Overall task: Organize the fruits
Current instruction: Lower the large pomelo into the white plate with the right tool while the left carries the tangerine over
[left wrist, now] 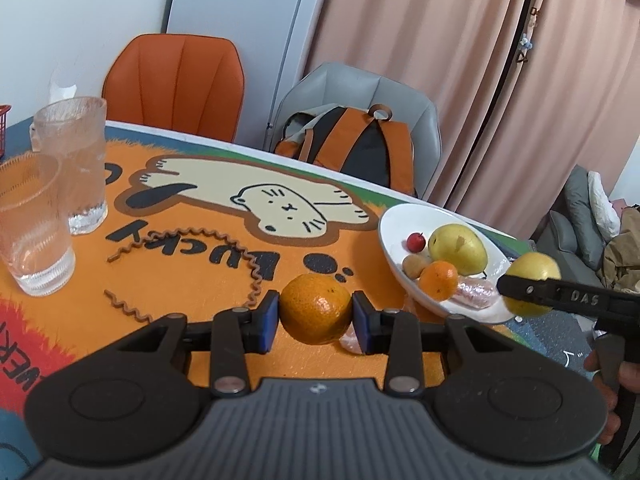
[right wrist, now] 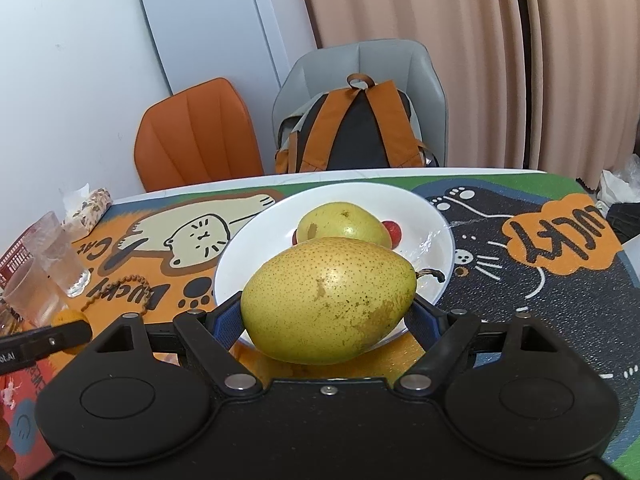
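Both fruits held clear of the desk (right wrist: 560, 288), bound for the plate (right wrist: 256, 248).

Left gripper (left wrist: 315, 312) clamped on orange (left wrist: 315, 309) just left of plate; right gripper (right wrist: 328, 316) clamped on pear (right wrist: 328, 300) over near rim. Best lowered one at a time into bare spots, avoiding second pear (right wrist: 344, 222), small fruits. Glasses (left wrist: 70, 168) far left, well apart.

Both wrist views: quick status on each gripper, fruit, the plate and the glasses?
Left gripper: shut on orange, off the plate.
Right gripper: shut on pear, at the plate's near rim.
Plate: upright, holds second pear and small fruits.
Glasses: upright, look empty.
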Demonstrator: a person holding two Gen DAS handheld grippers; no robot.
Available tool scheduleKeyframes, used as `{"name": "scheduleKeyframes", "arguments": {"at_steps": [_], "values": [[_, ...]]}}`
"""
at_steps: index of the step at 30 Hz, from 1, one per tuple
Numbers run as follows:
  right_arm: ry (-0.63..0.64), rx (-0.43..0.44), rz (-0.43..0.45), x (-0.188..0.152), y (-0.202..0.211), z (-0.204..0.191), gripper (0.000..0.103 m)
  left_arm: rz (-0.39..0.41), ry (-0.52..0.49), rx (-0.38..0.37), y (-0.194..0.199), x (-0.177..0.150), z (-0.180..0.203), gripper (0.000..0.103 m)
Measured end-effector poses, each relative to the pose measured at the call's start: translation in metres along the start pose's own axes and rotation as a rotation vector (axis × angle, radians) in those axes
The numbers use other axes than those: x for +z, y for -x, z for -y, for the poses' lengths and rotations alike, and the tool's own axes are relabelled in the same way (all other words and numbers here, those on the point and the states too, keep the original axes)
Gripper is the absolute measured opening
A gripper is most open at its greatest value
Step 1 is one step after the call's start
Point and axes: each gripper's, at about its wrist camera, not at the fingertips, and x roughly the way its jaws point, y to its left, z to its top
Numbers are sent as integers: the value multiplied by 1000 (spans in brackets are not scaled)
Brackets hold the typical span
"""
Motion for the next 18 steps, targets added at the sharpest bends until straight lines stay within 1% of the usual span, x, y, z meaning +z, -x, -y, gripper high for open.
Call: {"name": "scheduleKeyframes", "arguments": {"at_steps": [7, 9, 12, 18], "values": [[-32, 16, -26, 1, -12, 4, 80, 5, -14, -22, -5, 7, 12, 37], [-34, 13, -40, 1, -16, 6, 82, 4, -18, -27, -7, 8, 15, 37], [-24, 16, -9, 2, -10, 5, 90, 1, -23, -34, -11, 8, 20, 37], [-19, 10, 3, -1, 4, 10, 90, -5, -35, -51, -17, 8, 30, 37]]}}
